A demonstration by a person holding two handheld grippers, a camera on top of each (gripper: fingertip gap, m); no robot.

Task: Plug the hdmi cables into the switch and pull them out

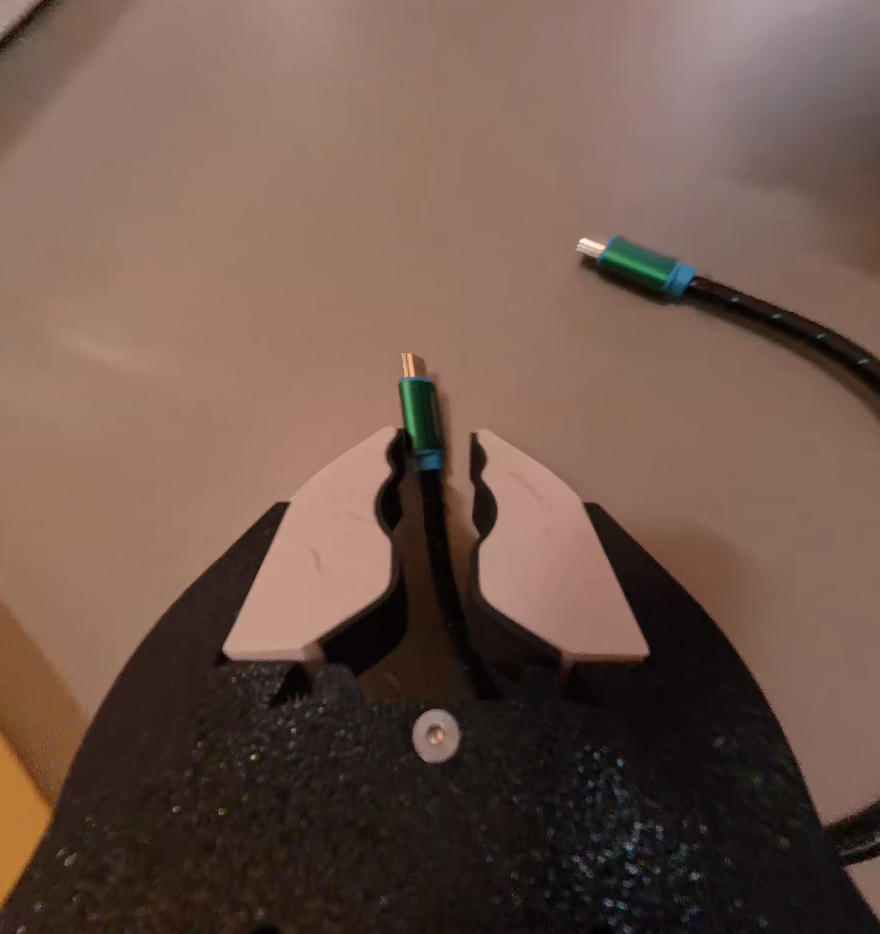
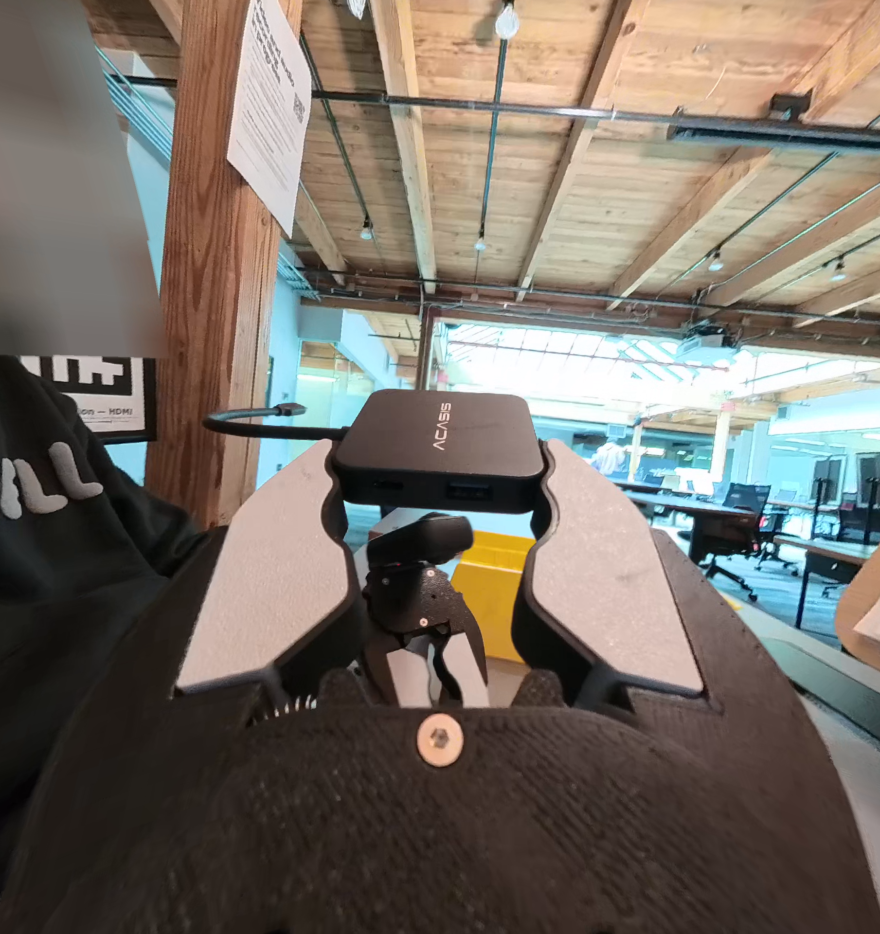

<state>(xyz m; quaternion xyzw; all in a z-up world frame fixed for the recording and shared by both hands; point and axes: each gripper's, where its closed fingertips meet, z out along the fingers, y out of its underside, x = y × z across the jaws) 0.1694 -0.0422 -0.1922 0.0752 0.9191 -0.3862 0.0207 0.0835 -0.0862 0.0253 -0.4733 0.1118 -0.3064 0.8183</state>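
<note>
The left gripper [image 1: 436, 439] has its jaws parted, a green HDMI plug [image 1: 419, 414] lying between the tips without being pinched on both sides; its black braided cable runs back between the fingers. The plug lies on the brown worktop [image 1: 276, 227]. A second green HDMI plug [image 1: 637, 268] lies on the worktop off to the right, well apart, its cable [image 1: 806, 343] curving away. Only the right wrist view shows the right gripper [image 2: 437, 470], its jaws clamped on the sides of the black switch [image 2: 435, 445], raised toward a timber ceiling [image 2: 604, 177]. A yellow bin [image 2: 493, 571] sits behind; its contents are hidden. The left gripper [image 2: 427, 652] shows below the switch.
</note>
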